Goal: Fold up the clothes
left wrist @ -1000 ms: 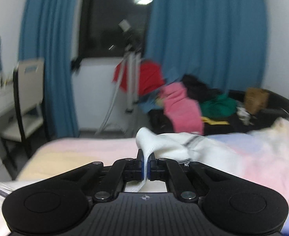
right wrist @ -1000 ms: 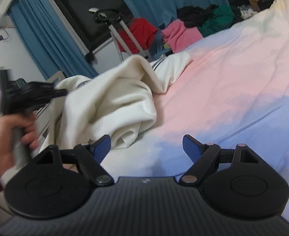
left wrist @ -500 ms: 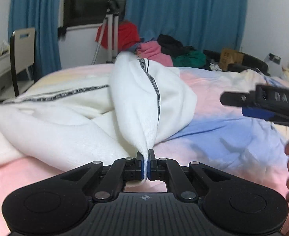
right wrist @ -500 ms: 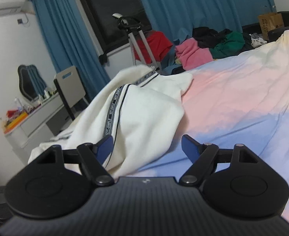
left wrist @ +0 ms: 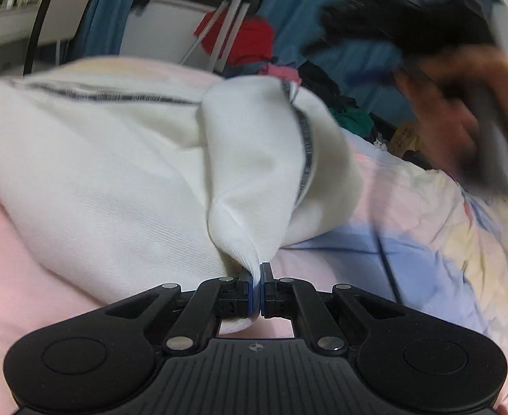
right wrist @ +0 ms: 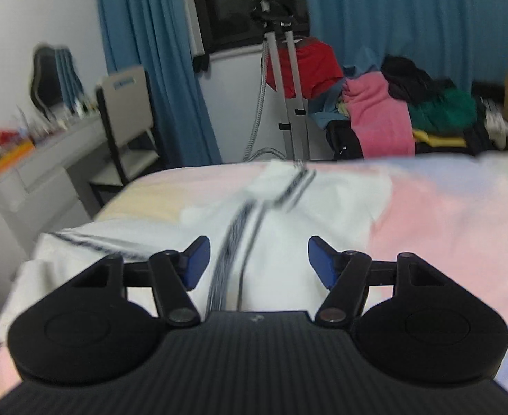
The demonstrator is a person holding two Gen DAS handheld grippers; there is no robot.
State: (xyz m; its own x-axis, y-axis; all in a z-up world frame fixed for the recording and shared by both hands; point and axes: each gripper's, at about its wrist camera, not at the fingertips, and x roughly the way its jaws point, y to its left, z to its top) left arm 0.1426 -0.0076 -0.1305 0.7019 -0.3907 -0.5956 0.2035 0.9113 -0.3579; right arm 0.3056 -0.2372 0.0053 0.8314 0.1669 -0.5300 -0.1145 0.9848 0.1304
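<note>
White knit garment with a dark printed stripe (left wrist: 122,173) lies heaped across the pastel pink, blue and cream bedspread (left wrist: 409,242), its bulk toward the left side of the bed and one fold drawn up into a peak. The left gripper (left wrist: 256,278) is clamped tight on that peak, a pinch of white cloth squeezed between its blue pads, so the fabric stretches from the heap down to the jaws. To the right in the same view, the person's hand (left wrist: 461,117) carrying the other tool sweeps past as a dark smear; it is too blurred to read more.

From the right gripper (right wrist: 256,259), the garment sits below and ahead, its stripe running between the blue fingers (right wrist: 195,261). Those jaws have just been closing yet stand apart, pressing on nothing; the cloth looks to lie beneath them rather than in them.

I judge this to be the spreading step: one edge is secured, and a second hold is being sought before any fold. The next move calls for lowering the right gripper onto an edge or corner well away from the left's pinch, closing on it, then pulling the two apart to flatten the cloth.
</note>
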